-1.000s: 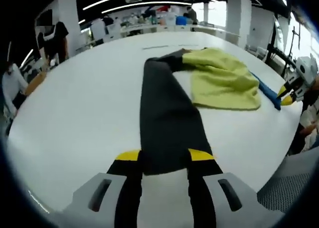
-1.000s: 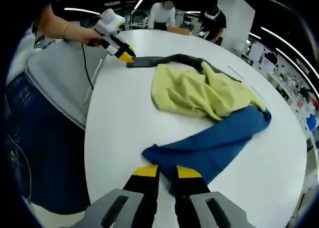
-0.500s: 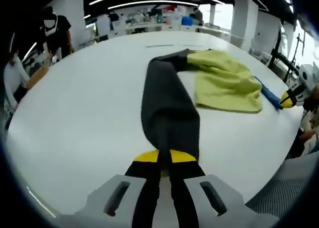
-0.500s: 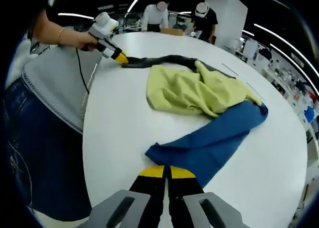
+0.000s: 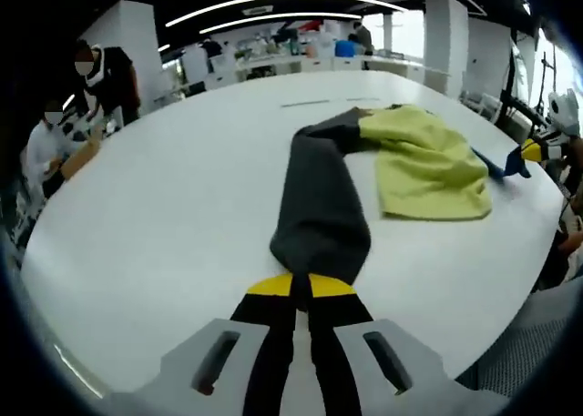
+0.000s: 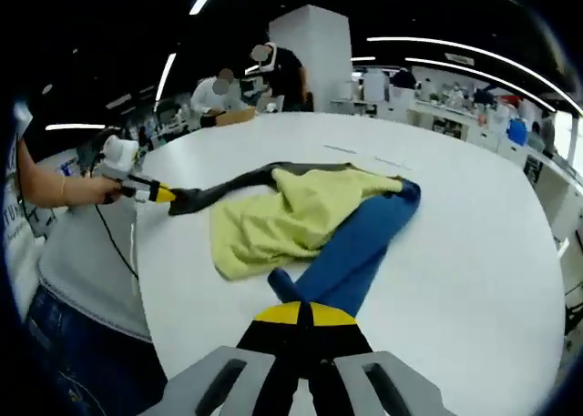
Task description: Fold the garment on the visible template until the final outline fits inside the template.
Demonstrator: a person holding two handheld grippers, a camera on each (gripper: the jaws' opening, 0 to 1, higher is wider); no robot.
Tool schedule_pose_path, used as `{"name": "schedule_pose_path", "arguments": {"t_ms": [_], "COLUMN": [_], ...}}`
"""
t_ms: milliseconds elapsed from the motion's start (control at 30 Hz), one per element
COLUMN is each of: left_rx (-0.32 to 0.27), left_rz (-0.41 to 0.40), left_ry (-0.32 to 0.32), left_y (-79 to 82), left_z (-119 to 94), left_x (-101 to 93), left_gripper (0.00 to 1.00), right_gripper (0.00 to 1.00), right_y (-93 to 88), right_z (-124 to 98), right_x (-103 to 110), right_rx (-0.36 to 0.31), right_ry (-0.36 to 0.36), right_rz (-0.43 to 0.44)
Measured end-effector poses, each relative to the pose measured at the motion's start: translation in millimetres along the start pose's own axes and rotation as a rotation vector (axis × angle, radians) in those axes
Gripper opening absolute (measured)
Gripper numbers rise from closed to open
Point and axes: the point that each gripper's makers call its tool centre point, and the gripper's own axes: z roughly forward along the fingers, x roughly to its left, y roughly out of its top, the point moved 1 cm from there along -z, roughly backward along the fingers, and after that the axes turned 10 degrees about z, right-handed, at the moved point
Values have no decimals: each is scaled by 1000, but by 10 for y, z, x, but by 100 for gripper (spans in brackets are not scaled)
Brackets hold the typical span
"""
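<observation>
On the round white table the garment lay in a loose heap, a yellow-green body bunched near the middle with one dark grey sleeve and one blue sleeve drawn out to opposite sides. It looked light, soft and limp, a knit that sags and wrinkles rather than holding any line, and probably slid easily on the smooth tabletop. The left gripper had its yellow tips pressed together on the cuff end of the dark grey sleeve, which ran away from it toward the body. The right gripper was likewise pinched shut on the end of the blue sleeve. My judgement: cuffs serve for spreading the piece out, but for clean folds the hold ought to be at shoulder seams or hem corners, since a single pinch only stretched the cloth into a rope. Faint short marks showed on the table beyond the garment; whether they belonged to the template I could not tell. At the far edge several people stood at benches.
</observation>
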Motion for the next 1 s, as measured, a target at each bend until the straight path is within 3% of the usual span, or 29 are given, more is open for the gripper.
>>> {"name": "schedule_pose_path", "arguments": {"t_ms": [200,500,1000], "left_rx": [-23,-34,-3], "left_rz": [-5,-9,9], "left_ry": [54,104,169], "left_y": [87,139,93], "left_z": [-2,55,175], "left_x": [243,500,841], "left_gripper": [1,1,1], "right_gripper": [0,0,0], "right_y": [296,453,471], "right_z": [-160,-296,-541], "right_x": [-272,-675,-1289], "right_rx": [-105,-166,-225], "right_ry": [-75,-200,-367], "right_rz": [93,162,375]}}
